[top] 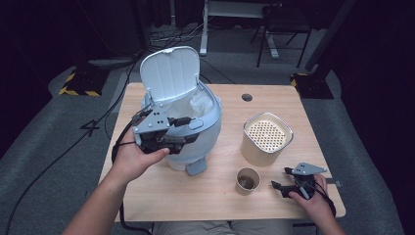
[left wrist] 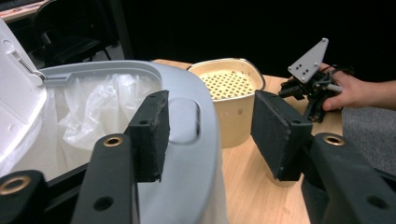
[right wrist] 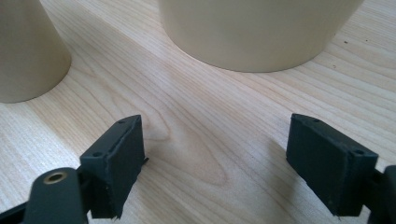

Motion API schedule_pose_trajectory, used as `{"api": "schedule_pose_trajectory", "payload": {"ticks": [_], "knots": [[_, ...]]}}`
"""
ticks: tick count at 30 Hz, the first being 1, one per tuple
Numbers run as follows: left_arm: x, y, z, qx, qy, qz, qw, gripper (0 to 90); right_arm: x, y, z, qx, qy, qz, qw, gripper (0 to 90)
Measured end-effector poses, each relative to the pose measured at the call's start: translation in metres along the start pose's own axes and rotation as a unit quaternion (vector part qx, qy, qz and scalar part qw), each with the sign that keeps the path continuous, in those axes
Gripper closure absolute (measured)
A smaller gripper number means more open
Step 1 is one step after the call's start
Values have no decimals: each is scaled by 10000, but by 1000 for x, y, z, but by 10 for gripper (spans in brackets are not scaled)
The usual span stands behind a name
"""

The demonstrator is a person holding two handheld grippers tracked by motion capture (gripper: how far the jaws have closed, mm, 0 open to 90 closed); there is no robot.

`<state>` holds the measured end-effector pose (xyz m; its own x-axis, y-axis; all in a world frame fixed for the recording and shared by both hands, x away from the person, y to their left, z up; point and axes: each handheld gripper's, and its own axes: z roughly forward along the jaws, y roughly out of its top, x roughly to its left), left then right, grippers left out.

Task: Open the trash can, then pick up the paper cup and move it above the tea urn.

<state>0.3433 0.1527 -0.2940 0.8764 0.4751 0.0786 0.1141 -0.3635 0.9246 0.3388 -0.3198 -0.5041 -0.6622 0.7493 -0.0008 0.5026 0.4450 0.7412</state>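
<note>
- High view: a pale blue bin (top: 205,122) with its lid (top: 170,73) raised and a white liner bag (top: 193,105) inside stands on the wooden surface (top: 161,191).
- Left gripper (top: 188,128), jaws apart, straddles the bin's front rim; one pad sits inside, one outside.
- Beige perforated-top container (top: 266,139) stands right of the bin, with a small cup (top: 247,181) just before it.
- Right gripper (top: 282,180), jaws spread and empty, rests low on the surface near the cup.

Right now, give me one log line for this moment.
left gripper: open, straddling bin rim | bin lid: up, liner inside | right gripper: open, low over table near cup and canister
</note>
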Motion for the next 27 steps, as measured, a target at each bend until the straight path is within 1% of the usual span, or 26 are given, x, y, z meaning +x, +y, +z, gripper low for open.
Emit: {"api": "schedule_pose_trajectory", "payload": {"ticks": [1, 2, 3, 4, 5, 6, 9, 10, 11, 13, 14, 15, 16, 17, 18, 19, 20, 21, 22, 23, 24, 25, 26, 27], "knots": [[-4, -3, -4, -28, 1, 54, 10000, 447, 0, 0, 0, -1, 1, -2, 10000, 194], [-4, -3, -4, -28, 1, 54, 10000, 436, 0, 0, 0, -1, 1, -2, 10000, 194], [-9, -7, -9, -63, -59, 139, 9999, 431, 0, 0, 0, 1, 2, 0, 10000, 194], [-9, -7, -9, -63, -59, 139, 9999, 430, 0, 0, 0, 1, 2, 0, 10000, 194], [-13, -10, -13, -109, -161, 125, 9997, 430, 0, 0, 0, 0, 2, -1, 10000, 194], [-14, -12, -15, -122, -198, 140, 9996, 418, 0, 0, 0, 3, 2, 0, 10000, 194], [-18, -19, -20, -168, -373, 34, 9992, 412, 0, 0, 0, 4, 0, -4, 10000, 195], [-19, -22, -21, -170, -396, -7, 9991, 408, 0, 0, 0, 5, -1, -6, 10000, 195], [-20, -29, -23, -112, -402, -53, 9991, 404, 0, 0, 0, 3, -14, -17, 10000, 203], [-20, -38, -23, -71, -434, -134, 9989, 399, 1, 0, -1, -7, -23, -37, 10000, 221], [-20, -41, -23, -50, -454, -158, 9988, 399, 1, 0, -1, -12, -17, -49, 10000, 231], [-20, -41, -23, -50, -454, -158, 9988, 399, 2, 0, -1, -27, 3, -52, 10000, 241], [-19, -47, -23, -30, -473, -185, 9987, 399, 2, 0, -1, -27, 3, -52, 10000, 241], [-18, -56, -21, 32, -481, -278, 9984, 397, 2, -1, -2, -28, 36, -35, 10000, 249], [-18, -56, -21, 32, -481, -278, 9984, 397, 2, 0, -3, 15, 50, -20, 10000, 251], [-18, -66, -19, 94, -476, -362, 9982, 396, 2, 1, -4, 90, 60, -33, 9999, 255], [-17, -71, -17, 134, -474, -401, 9980, 394, 3, 1, -4, 134, 82, -38, 9999, 259], [-17, -71, -17, 134, -474, -401, 9980, 392, 3, 1, -4, 134, 82, -38, 9999, 259], [-18, -77, -15, 165, -456, -468, 9977, 392, 3, 2, -5, 185, 114, -32, 9998, 264], [-18, -87, -11, 238, -484, -575, 9969, 385, 5, 4, -7, 240, 175, -22, 9996, 266], [-17, -92, -9, 273, -505, -627, 9964, 385, 6, 5, -9, 247, 206, -11, 9995, 267], [-17, -92, -9, 273, -505, -627, 9964, 385, 8, 6, -10, 262, 228, -17, 9994, 270], [-17, -97, -6, 304, -545, -681, 9957, 385, 8, 6, -10, 262, 228, -17, 9994, 270], [-16, -106, 0, 434, -594, -720, 9947, 384, 11, 9, -14, 276, 319, -44, 9991, 278]]}}
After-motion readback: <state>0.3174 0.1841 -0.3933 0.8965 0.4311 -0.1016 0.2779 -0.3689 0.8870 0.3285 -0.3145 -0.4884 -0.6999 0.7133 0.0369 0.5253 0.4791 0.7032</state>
